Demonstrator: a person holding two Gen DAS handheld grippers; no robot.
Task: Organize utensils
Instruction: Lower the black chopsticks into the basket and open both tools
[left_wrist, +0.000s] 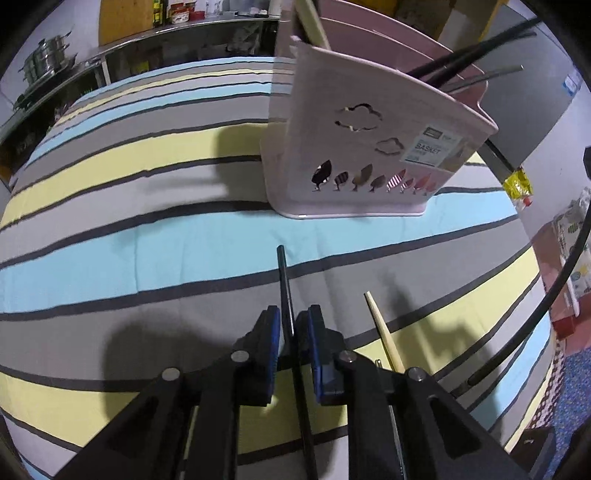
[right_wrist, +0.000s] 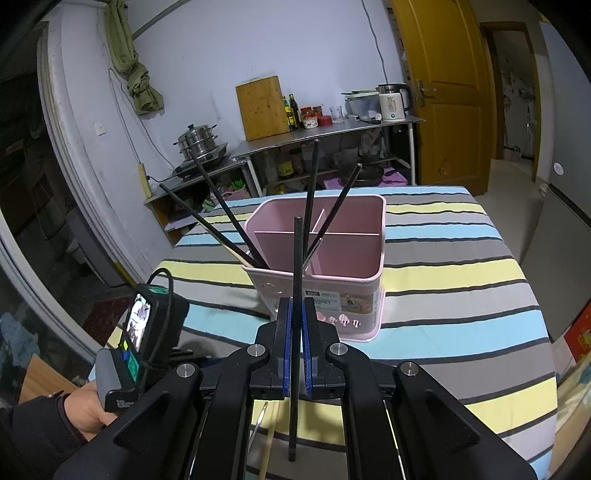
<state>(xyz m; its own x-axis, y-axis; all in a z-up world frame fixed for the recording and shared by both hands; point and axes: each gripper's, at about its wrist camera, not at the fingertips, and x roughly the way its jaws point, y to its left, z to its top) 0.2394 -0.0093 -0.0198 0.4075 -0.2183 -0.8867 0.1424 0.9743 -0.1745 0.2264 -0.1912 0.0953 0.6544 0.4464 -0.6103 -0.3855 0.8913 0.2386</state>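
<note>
I see the basket (right_wrist: 347, 280) standing on the tablecloth (right_wrist: 461, 295), with several chopsticks (right_wrist: 314, 184) leaning inside it. My right gripper (right_wrist: 296, 325) sits just before the basket; a chopstick (right_wrist: 297, 295) stands between its fingers. Behind the table, a shelf (right_wrist: 332, 136) runs along the wall.

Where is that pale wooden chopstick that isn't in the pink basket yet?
In the left wrist view, the wooden chopstick lies on the striped tablecloth, just right of the left tongs, nearer the camera than the pink basket.
</note>
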